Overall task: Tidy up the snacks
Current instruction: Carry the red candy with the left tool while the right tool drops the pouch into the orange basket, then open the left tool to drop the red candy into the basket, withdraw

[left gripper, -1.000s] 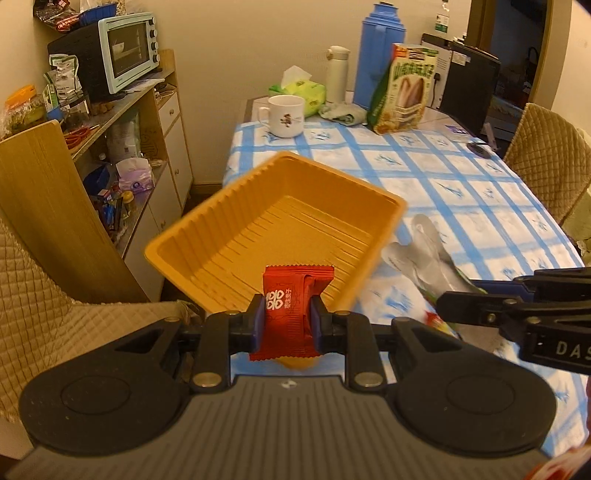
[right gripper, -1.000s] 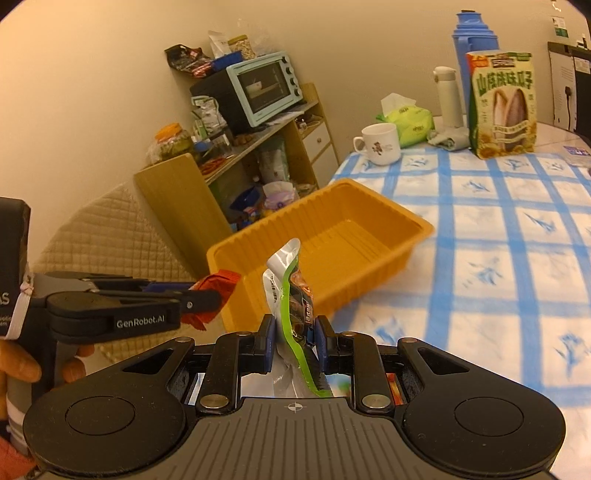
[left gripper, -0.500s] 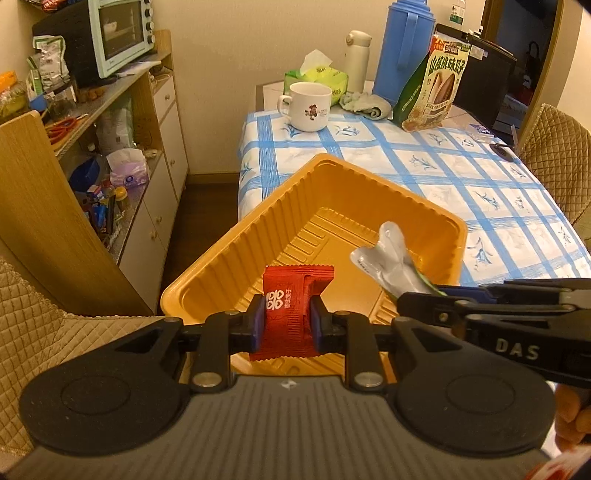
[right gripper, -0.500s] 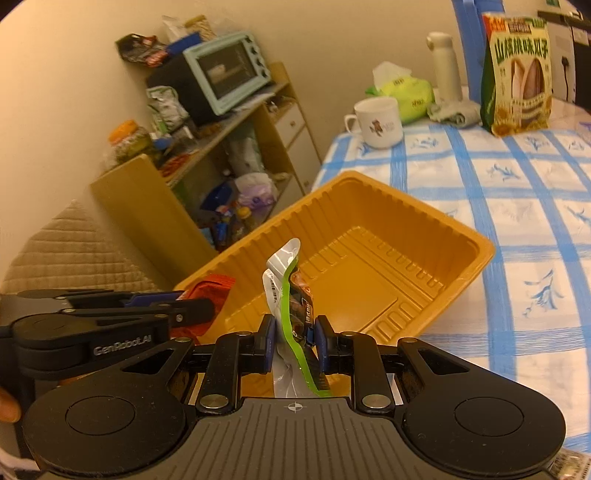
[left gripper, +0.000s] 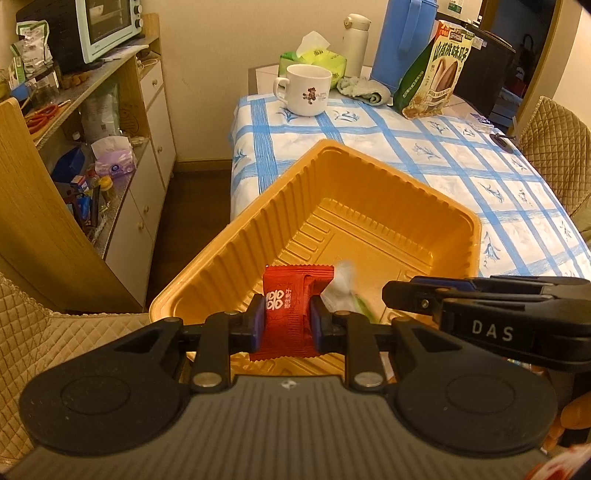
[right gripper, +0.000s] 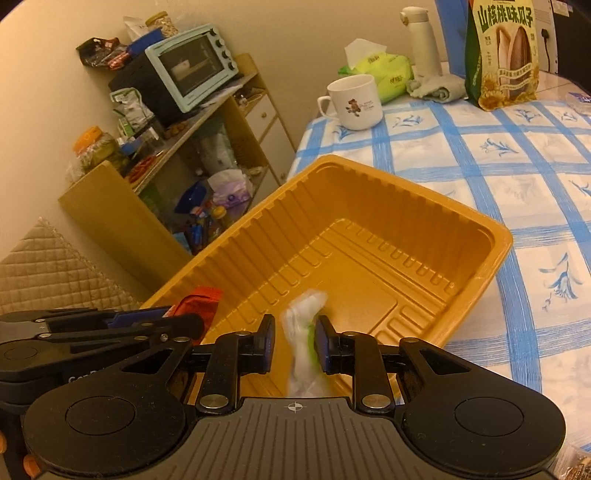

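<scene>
An orange plastic tray [left gripper: 236, 251] sits at the near corner of the blue-checked table, and both grippers hang over its near end. My left gripper [left gripper: 287, 325] is shut on a red snack packet [left gripper: 291, 295], held upright. Just to its right is my right gripper [left gripper: 391, 295]. In the right wrist view the right gripper [right gripper: 294, 341] has its jaws opening. A green-and-white packet [right gripper: 303, 332] shows blurred between them, loose from the pads and dropping towards the tray [right gripper: 406, 192]. The left gripper [right gripper: 184, 325] and the red packet [right gripper: 199, 299] appear at the lower left.
Farther along the table [left gripper: 443, 166] stand a white mug [left gripper: 306, 94], a tissue pack [left gripper: 314, 55], a blue thermos [left gripper: 402, 37] and a sunflower-seed bag [left gripper: 432, 74]. A crowded shelf with a toaster oven [left gripper: 103, 29] lines the left wall. Quilted chairs [left gripper: 554, 147] flank the table.
Both grippers came forward and down over the tray's near end. The right jaws have parted, and the green-and-white packet that stood upright in them now slips down, blurred.
</scene>
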`<move>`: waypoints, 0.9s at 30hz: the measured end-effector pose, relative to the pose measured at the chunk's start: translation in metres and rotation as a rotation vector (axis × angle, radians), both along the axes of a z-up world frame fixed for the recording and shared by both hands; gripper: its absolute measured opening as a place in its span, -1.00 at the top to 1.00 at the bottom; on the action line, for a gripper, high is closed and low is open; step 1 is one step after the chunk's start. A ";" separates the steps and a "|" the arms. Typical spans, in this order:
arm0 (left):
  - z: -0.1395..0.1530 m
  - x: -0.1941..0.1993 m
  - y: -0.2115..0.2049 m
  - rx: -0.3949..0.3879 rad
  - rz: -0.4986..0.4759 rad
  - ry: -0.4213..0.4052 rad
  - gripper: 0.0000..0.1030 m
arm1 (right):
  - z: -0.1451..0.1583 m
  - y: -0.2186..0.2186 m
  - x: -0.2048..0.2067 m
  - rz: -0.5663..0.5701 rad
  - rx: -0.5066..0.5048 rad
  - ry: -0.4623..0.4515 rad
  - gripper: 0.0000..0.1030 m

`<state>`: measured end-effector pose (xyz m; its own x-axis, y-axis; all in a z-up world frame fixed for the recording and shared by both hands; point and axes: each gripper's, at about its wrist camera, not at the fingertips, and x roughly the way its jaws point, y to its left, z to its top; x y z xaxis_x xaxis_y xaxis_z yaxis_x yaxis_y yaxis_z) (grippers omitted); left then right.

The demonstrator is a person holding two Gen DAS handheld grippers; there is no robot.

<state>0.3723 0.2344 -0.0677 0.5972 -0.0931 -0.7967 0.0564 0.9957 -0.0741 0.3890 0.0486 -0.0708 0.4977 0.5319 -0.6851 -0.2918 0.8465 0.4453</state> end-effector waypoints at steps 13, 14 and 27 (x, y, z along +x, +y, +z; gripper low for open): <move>-0.004 0.007 -0.002 -0.004 -0.032 -0.001 0.54 | 0.002 -0.005 -0.005 -0.003 -0.043 -0.005 0.24; -0.004 0.007 -0.003 0.003 -0.031 -0.007 0.53 | 0.003 -0.006 -0.006 -0.003 -0.047 -0.006 0.22; 0.013 -0.028 -0.006 0.030 -0.032 -0.032 0.04 | 0.022 -0.017 -0.035 0.039 -0.079 -0.086 -0.40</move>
